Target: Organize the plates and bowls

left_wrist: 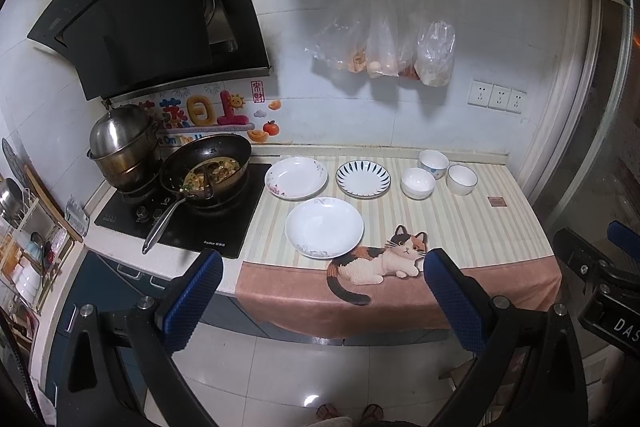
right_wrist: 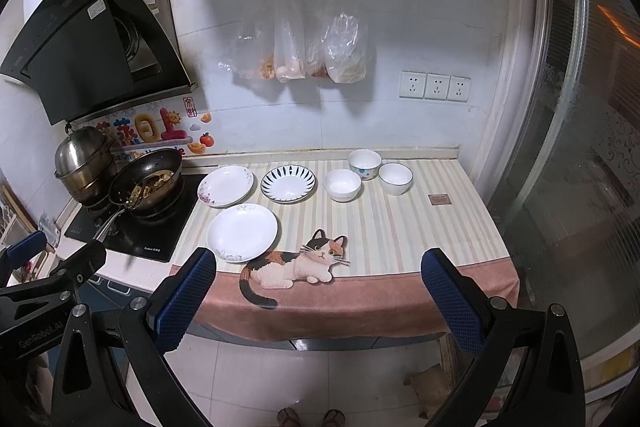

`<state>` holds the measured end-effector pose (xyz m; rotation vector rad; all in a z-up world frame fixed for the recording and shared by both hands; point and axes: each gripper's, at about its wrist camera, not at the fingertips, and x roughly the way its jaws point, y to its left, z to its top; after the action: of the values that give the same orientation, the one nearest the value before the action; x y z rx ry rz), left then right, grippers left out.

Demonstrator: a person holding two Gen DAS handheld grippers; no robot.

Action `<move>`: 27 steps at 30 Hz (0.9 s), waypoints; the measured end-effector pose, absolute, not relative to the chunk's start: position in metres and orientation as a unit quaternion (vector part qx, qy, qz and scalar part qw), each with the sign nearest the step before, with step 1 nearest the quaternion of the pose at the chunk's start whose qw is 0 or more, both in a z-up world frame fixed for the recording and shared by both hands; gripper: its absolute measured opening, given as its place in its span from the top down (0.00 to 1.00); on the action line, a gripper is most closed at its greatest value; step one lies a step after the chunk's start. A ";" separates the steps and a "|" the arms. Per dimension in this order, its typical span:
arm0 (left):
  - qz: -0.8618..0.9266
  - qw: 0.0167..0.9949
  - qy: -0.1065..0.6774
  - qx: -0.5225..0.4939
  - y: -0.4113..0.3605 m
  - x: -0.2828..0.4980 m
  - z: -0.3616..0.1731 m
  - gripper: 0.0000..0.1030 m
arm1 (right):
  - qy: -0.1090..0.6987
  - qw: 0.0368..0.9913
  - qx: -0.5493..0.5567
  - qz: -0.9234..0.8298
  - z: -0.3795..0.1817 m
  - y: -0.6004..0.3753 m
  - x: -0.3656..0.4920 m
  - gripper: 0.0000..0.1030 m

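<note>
Three plates lie on the striped counter mat: a plain white plate [left_wrist: 324, 227] [right_wrist: 242, 231] nearest me, a flower-rimmed plate [left_wrist: 296, 177] [right_wrist: 226, 185] behind it, and a blue-striped plate [left_wrist: 363, 178] [right_wrist: 287, 183] to its right. Three white bowls stand further right: a front bowl [left_wrist: 417, 182] [right_wrist: 342, 184], a blue-patterned bowl [left_wrist: 433, 163] [right_wrist: 364, 163], and a blue-rimmed bowl [left_wrist: 462, 179] [right_wrist: 395, 178]. My left gripper [left_wrist: 322, 267] and right gripper [right_wrist: 320, 263] both hang open and empty in front of the counter edge, touching nothing.
A wok [left_wrist: 208, 167] [right_wrist: 148, 183] with food and a steel steamer pot [left_wrist: 122, 143] sit on the stove at left, under a black range hood [left_wrist: 160, 15]. Plastic bags [left_wrist: 384, 47] hang on the wall. A dish rack [left_wrist: 28, 247] stands far left. A person's sandalled feet [right_wrist: 312, 417] show on the floor.
</note>
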<state>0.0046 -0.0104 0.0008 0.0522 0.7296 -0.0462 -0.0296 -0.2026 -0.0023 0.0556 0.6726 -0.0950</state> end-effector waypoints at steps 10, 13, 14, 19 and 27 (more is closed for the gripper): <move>-0.022 0.934 0.356 0.024 -0.012 0.006 0.000 0.00 | 0.331 0.942 0.026 -0.047 -0.001 -0.203 -0.026 0.00; -0.022 0.934 0.356 0.022 -0.014 0.011 0.001 0.00 | 0.330 0.942 0.025 -0.047 0.000 -0.201 -0.022 0.00; -0.022 0.934 0.357 0.022 -0.016 0.012 0.002 0.00 | 0.330 0.942 0.025 -0.047 0.000 -0.201 -0.022 0.00; -0.022 0.934 0.356 0.022 -0.017 0.013 0.002 0.00 | 0.330 0.943 0.025 -0.047 0.001 -0.202 -0.022 0.00; -0.030 0.935 0.352 0.017 -0.004 0.030 -0.006 0.00 | 0.323 0.945 0.031 -0.045 0.002 -0.197 -0.013 0.00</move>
<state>0.0302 -0.0042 -0.0058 0.0357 0.7200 -0.0609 -0.0135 -0.1974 0.0017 0.0625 0.6586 -0.0920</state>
